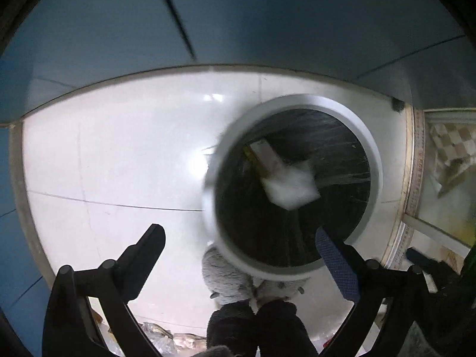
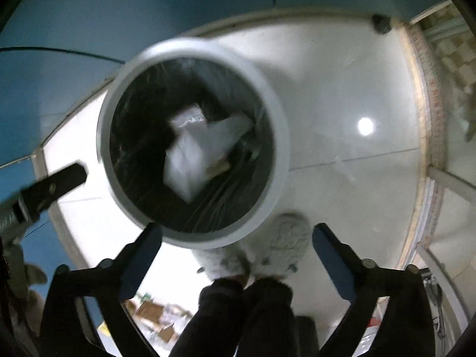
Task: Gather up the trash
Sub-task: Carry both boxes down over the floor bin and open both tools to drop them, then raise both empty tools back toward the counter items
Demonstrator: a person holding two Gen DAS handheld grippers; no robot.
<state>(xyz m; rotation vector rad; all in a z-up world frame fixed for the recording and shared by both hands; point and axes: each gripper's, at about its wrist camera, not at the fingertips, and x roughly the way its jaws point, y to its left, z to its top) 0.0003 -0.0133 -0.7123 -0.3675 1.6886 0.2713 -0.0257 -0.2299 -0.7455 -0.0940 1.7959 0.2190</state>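
hovering over the trash bin [image 1: 293,184], left gripper [image 1: 241,255] and right gripper [image 2: 236,248] fingers spread, released, empty; white bag [image 2: 190,154] lying inside; keeping clear of the bin's rim.

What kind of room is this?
Probably an indoor room in a home: a glossy white tiled floor, blue cabinet-like panels, and a round bin lined with a dark bag. The person's fluffy slippers suggest a home too.
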